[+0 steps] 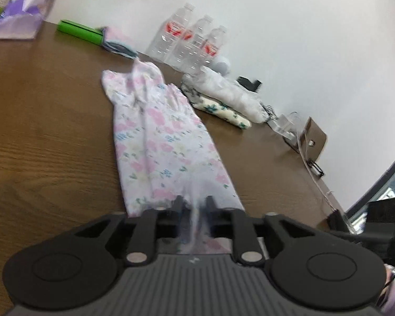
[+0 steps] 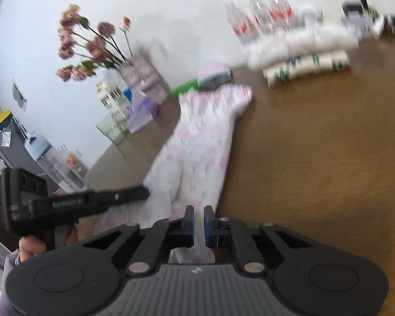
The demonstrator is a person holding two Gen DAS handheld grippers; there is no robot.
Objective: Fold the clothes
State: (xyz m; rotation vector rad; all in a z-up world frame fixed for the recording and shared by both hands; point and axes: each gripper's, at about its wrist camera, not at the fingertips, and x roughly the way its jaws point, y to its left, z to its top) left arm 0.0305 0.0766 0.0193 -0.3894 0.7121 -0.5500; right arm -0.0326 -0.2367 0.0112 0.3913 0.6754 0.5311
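A pink floral garment (image 1: 158,137) lies stretched lengthwise on the brown wooden table (image 1: 44,121), folded into a long narrow strip. My left gripper (image 1: 194,202) is shut on its near hem, cloth bunched between the fingers. In the right wrist view the same garment (image 2: 200,142) runs away from me. My right gripper (image 2: 198,213) is shut on the near edge of the cloth. The left gripper (image 2: 137,192) shows at the left of that view, pinching the hem beside it.
A stack of folded clothes (image 1: 223,97) lies by the wall with three water bottles (image 1: 192,39) behind it. A green box (image 1: 79,30), a purple tissue pack (image 1: 18,23), a flower vase (image 2: 142,76) and cables (image 1: 310,158) line the table's far edge.
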